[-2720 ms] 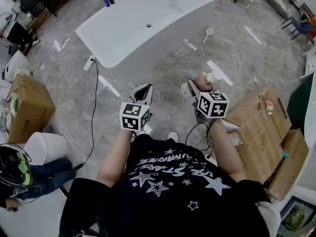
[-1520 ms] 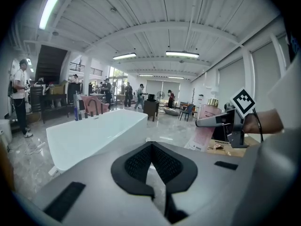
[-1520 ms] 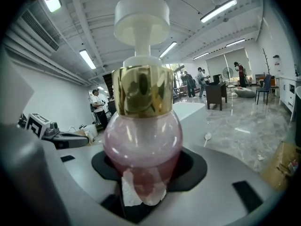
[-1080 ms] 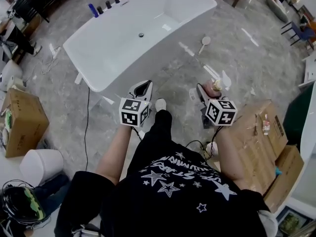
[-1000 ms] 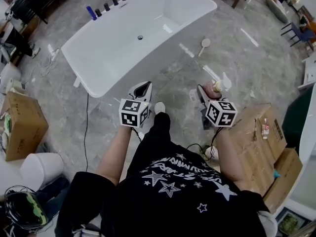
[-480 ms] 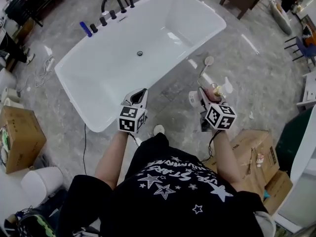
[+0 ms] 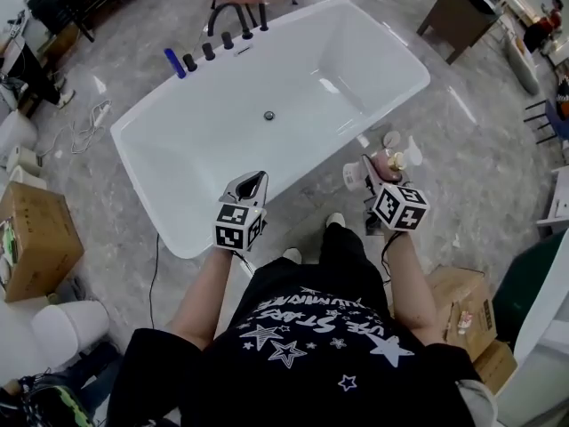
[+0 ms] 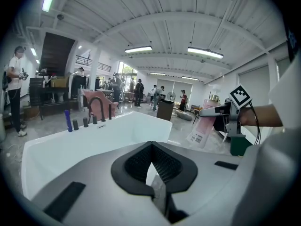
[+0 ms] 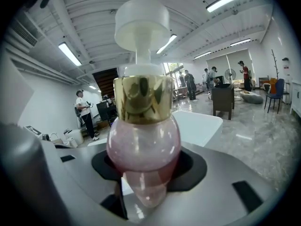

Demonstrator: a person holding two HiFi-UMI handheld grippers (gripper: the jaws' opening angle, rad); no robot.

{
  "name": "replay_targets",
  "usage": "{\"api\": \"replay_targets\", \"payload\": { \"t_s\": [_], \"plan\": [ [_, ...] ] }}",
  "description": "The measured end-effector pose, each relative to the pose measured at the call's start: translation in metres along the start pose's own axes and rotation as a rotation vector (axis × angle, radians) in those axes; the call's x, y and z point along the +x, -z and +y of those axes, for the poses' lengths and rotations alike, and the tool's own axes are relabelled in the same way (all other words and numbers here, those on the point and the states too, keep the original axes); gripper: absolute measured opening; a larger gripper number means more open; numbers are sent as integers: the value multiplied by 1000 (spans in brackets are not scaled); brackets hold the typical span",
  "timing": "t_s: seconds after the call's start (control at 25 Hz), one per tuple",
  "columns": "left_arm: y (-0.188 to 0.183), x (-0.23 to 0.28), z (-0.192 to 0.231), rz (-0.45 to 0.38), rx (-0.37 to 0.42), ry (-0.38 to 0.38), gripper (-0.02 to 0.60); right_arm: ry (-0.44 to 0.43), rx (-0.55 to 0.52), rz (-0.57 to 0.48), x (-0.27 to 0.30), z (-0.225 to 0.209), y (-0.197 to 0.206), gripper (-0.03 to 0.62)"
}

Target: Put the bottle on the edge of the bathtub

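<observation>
Has stepped up to the bathtub (image 7: pixel 169 225) since a second ago, bringing both arms along. Now faces its near long wall, with the white basin filling the middle of the head view at 12 o'clock.

Carries the bottle (image 7: pixel 388 160) in the right hand-held gripper (image 7: pixel 378 165), at about 1 o'clock from the torso. Holds it over the grey floor (image 7: pixel 462 176), just beside the tub's near wall and not yet on the rim. Grasps it upright, jaws clenched on the round pink body below a gold collar, with a white pump head on top.

Holds the left hand-held gripper (image 7: pixel 252 179) at about 11 o'clock, tips showing over the tub's near rim. Jaws clenched together there, nothing between them.

Across the basin, on the far rim at about 10 o'clock, shows a blue bottle (image 7: pixel 174 62) standing upright. Just to its right, a row of black knobs (image 7: pixel 206 52) and a curved black faucet (image 7: pixel 229 12). In the tub's bottom, a dark drain (image 7: pixel 268 115).

On the floor, shows one cardboard box (image 7: pixel 36 238) at 9 o'clock, well apart from the tub, and another cardboard carton (image 7: pixel 462 301) at 4 o'clock, behind the right arm.
</observation>
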State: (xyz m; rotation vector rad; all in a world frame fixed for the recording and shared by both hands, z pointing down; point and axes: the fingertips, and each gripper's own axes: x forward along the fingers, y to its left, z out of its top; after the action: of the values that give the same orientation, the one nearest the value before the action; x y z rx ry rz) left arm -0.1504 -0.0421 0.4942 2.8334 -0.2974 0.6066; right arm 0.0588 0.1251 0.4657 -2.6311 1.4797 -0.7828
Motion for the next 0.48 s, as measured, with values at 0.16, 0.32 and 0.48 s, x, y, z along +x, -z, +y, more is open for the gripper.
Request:
{"api": "replay_targets", "payload": {
  "t_s": [0.16, 0.32, 0.48],
  "plan": [
    [-10, -1, 18, -14, -5, -33, 15, -25, -16, 0, 30, 7, -18, 227],
    [-21, 7, 36, -38, -16, -90, 15, -72, -41, -2, 66, 8, -39, 227],
    [-25, 18, 50, -41, -38, -159, 15, -125, -57, 4, 107, -1, -56, 227]
  ]
}}
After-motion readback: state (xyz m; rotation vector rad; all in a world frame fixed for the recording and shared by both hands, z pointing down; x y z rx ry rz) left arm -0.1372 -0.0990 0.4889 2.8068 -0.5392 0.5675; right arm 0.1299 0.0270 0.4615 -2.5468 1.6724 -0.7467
